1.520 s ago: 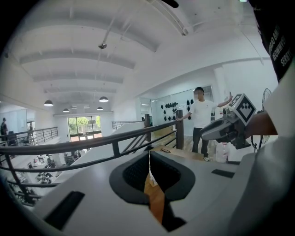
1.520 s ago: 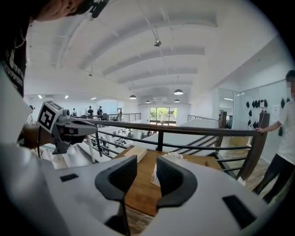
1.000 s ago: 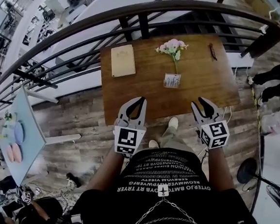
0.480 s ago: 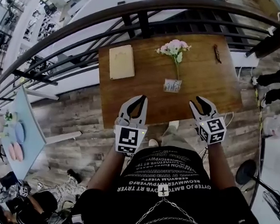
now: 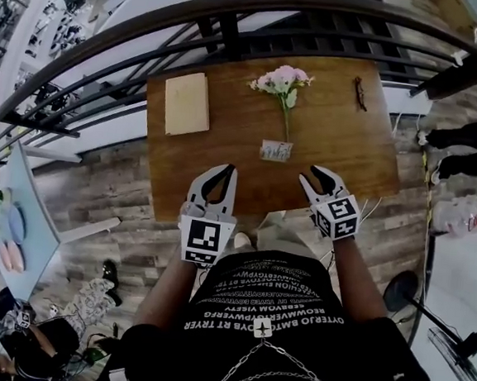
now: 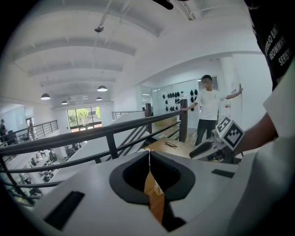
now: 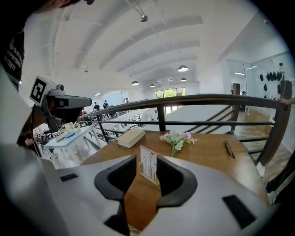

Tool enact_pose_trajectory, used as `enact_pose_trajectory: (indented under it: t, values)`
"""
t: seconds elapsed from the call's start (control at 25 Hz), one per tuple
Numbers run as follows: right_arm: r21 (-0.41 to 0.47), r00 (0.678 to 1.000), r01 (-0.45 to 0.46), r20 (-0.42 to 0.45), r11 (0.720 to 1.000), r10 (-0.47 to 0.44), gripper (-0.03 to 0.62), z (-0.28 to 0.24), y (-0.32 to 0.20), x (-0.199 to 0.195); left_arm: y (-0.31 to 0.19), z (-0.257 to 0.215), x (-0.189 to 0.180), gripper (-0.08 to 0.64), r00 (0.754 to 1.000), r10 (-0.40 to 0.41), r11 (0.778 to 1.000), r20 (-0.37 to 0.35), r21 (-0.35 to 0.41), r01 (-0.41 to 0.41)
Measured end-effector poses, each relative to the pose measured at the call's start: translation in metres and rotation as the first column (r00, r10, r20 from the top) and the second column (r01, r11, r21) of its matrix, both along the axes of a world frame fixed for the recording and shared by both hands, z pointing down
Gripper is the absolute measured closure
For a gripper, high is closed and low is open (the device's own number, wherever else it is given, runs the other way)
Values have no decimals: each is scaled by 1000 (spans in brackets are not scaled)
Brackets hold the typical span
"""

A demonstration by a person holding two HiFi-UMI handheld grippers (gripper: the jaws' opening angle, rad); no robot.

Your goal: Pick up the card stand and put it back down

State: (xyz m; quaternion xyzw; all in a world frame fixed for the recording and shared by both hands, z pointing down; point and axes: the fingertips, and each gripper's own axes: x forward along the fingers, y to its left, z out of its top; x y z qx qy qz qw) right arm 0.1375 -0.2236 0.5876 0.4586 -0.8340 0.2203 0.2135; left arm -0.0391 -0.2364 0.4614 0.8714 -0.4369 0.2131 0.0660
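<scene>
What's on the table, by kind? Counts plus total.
Card stand: 1
Flower bunch: 1
Tan book: 1
Eyeglasses: 1
Total: 4

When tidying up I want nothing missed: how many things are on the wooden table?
4: a tan book at the far left, flowers in the middle, the card stand just before them, glasses at the far right. Nothing seems hidden.
</scene>
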Motion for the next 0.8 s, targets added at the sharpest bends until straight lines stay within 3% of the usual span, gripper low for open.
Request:
enact_pose_trajectory:
  t: [0.8]
  values:
    - [-118, 993, 122, 3, 986, -122, 442, 125, -36, -2, -12, 35, -2, 531, 997, -61, 995, 54, -77, 65]
